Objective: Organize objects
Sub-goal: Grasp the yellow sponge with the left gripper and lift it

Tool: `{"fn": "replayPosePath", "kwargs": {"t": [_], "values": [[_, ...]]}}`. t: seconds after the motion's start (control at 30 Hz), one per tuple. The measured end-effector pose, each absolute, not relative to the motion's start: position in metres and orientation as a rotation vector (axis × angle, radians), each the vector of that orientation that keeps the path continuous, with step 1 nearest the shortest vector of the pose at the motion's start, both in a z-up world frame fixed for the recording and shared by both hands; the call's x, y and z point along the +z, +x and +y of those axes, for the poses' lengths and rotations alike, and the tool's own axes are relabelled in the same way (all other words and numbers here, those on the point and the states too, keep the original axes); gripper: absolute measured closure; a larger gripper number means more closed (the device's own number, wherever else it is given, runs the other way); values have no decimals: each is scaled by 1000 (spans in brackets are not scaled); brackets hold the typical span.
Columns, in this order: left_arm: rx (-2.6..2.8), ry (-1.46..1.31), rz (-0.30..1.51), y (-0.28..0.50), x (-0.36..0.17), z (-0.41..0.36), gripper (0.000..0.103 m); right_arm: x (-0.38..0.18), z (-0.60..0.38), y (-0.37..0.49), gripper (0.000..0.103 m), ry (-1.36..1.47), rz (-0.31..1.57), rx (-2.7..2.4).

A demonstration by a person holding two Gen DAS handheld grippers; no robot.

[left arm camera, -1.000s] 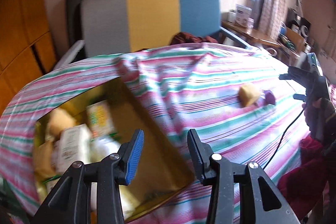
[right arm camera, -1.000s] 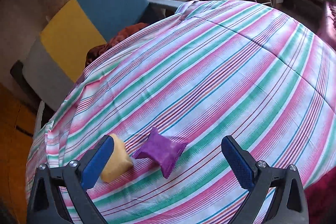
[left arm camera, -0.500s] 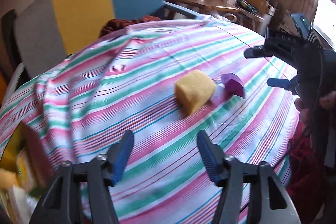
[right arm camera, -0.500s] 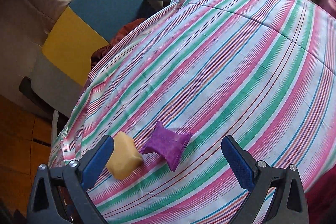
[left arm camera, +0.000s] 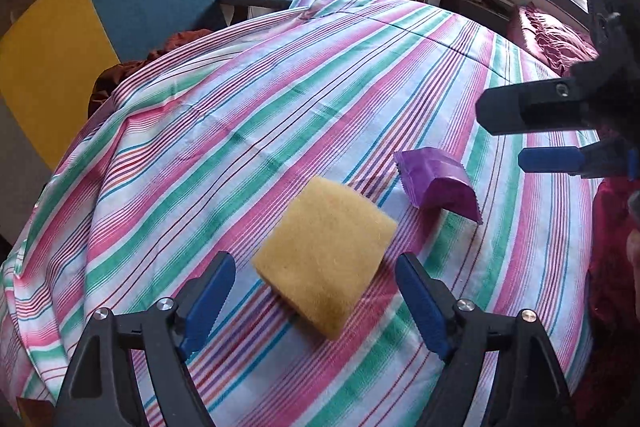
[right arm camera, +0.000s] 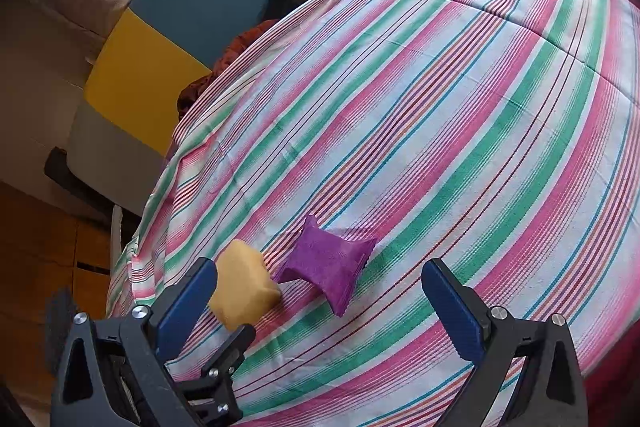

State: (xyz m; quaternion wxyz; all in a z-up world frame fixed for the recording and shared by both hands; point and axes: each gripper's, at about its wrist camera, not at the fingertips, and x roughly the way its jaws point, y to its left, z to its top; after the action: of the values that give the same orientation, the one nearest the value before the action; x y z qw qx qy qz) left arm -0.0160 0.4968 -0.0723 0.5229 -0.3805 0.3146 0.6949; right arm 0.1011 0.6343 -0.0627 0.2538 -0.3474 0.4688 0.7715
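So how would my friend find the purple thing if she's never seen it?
Look at the striped cloth over the table. Near its edge lie two small things side by side: a yellow sponge and a purple packet. The packet is the shiny one with zigzag ends, arched up in the middle.

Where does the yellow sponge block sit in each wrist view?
Left wrist view: the yellow sponge block lies low and central, between the open left gripper fingers.
Right wrist view: it lies lower left, beside the right gripper's left finger.
Shared landmark: the purple crinkle-edged packet, just right of the sponge in both.
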Motion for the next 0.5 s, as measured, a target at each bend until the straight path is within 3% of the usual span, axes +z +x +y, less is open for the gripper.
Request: {"fn": "replayPosePath", "kwargs": {"t": [0.13,0.17,0.5], "values": [[1651,-938,726,-21,-82,504,23,-64,635,100,0,-951,1271,2091],[1626,-975,666,-24,-84,501,40,-65,636,101,0,-953,1274,2087],[1822,-1083,461,0,-83,415,45,-67,635,96,0,-990,1227,2087]]}}
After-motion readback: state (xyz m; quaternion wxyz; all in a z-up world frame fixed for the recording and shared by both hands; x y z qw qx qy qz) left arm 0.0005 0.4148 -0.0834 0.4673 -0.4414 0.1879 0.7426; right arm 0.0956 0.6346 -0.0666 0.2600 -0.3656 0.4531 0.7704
